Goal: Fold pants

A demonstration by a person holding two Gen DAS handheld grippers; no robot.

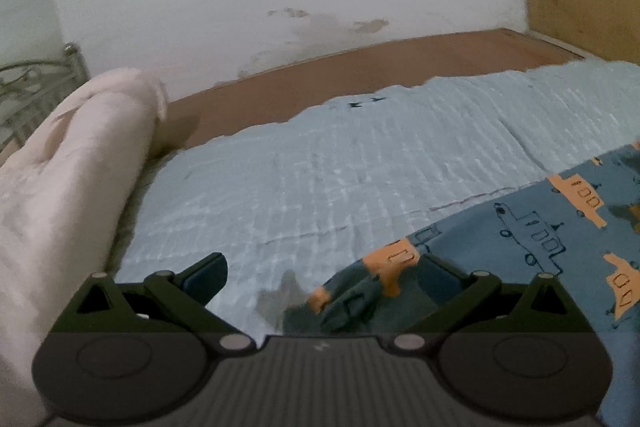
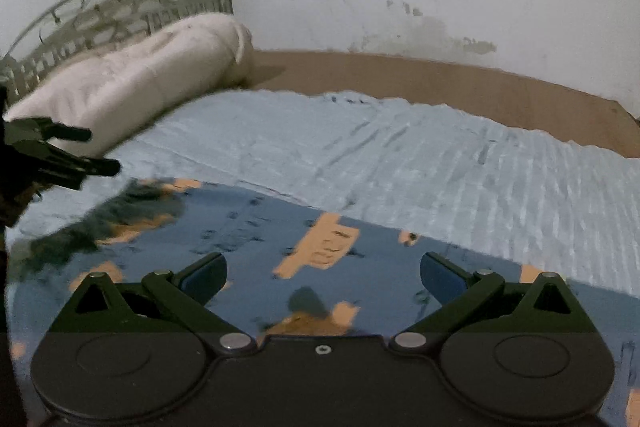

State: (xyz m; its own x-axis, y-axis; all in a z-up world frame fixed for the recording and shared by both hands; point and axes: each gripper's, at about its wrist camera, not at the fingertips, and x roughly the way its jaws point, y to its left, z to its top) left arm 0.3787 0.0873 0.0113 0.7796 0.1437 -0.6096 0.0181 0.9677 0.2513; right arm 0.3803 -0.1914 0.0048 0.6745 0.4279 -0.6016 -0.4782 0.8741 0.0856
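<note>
Left claw [image 1: 322, 277] and right claw [image 2: 323, 277], each with fingers spread apart, gripping nothing. Patterned pants [image 2: 248, 227] lie flat on the bed [image 2: 440, 155] beneath the right claw; their bunched corner sits between the left claw's fingers.

The left gripper [image 1: 322, 277] is seen with its jaws spread wide above the pale blue bedspread [image 1: 340, 167]. A bunched corner of the blue printed pants [image 1: 540, 227] is draped against the right finger [image 1: 440, 279]. A rolled cream blanket [image 1: 76, 167] is laid along the left side.
</note>
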